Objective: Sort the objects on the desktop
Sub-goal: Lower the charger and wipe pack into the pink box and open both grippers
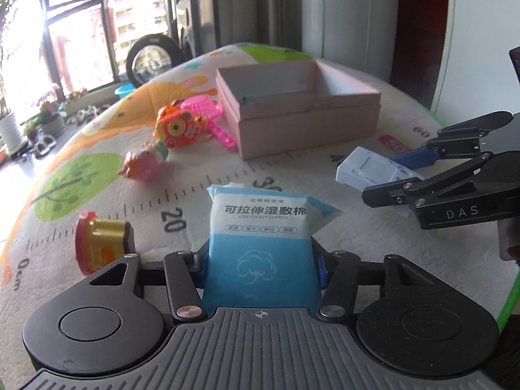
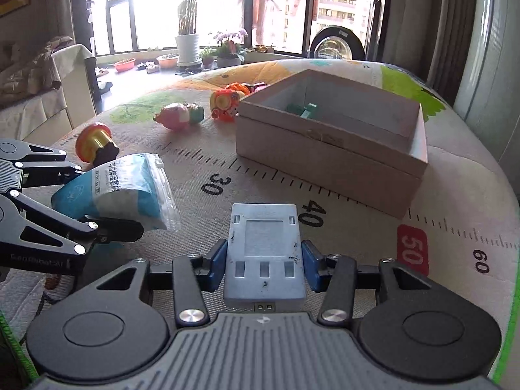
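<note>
My left gripper (image 1: 260, 260) is shut on a blue and white wet cotton pack (image 1: 260, 240), held just above the play mat; the pack also shows in the right wrist view (image 2: 120, 195). My right gripper (image 2: 265, 260) is shut on a flat pale grey-blue device (image 2: 265, 253), which also shows in the left wrist view (image 1: 373, 169). An open pink cardboard box (image 1: 302, 110) stands ahead of both grippers, with a small green item (image 2: 302, 109) inside it.
On the mat (image 1: 195, 188) lie an orange toy camera (image 1: 178, 128), a pink toy sieve (image 1: 208, 110), a pink pig figure (image 1: 143, 162) and a red-yellow toy (image 1: 97, 243). Windows, plant pots and a chair (image 2: 74, 87) lie beyond the table.
</note>
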Demonstrator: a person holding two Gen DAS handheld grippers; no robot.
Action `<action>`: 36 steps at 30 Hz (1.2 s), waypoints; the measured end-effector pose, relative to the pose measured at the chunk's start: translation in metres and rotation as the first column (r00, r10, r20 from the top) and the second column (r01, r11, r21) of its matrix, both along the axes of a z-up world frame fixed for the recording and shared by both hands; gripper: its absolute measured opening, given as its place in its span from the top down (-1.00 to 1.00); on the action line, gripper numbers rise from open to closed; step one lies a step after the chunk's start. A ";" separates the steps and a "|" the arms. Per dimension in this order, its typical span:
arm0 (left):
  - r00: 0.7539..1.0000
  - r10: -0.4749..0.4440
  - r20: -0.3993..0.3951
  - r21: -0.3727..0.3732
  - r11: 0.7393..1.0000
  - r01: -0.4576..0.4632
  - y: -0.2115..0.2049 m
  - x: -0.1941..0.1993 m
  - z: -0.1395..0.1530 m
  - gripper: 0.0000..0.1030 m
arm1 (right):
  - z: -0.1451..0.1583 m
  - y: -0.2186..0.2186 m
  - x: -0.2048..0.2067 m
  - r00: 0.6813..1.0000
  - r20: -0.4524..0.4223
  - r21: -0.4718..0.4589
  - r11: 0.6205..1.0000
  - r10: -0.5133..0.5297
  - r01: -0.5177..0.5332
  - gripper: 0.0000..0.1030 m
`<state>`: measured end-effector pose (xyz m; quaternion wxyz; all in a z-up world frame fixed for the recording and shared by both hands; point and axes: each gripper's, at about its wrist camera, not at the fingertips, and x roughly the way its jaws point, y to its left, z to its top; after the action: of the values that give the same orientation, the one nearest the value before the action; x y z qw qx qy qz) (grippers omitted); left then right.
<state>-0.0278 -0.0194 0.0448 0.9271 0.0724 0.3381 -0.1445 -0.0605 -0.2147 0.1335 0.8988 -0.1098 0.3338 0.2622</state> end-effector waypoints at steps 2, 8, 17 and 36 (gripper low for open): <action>0.995 -0.035 0.092 -0.021 0.999 0.037 0.000 -0.007 0.028 -0.16 | 0.033 -0.012 -0.009 0.998 0.069 0.059 0.998 0.010 -0.014 0.08; 0.942 -0.037 0.332 0.009 0.999 0.036 -0.014 0.035 0.093 -0.16 | 0.116 -0.039 0.010 0.937 0.315 0.167 0.981 -0.148 0.099 0.08; 0.975 -0.027 0.219 -0.084 0.995 0.047 -0.051 0.174 0.090 -0.60 | 0.122 -0.046 0.109 0.930 0.248 0.146 0.959 -0.272 0.242 0.08; 0.967 0.171 0.189 0.064 0.980 -0.186 0.059 0.055 0.013 -0.94 | 0.027 -0.008 0.199 0.948 -0.068 0.039 0.949 -0.311 0.314 0.06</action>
<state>0.0274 0.0398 0.0580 0.9597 0.0923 0.2625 -0.0392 0.1389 -0.2227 0.1601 0.9207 -0.0253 0.3679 0.1277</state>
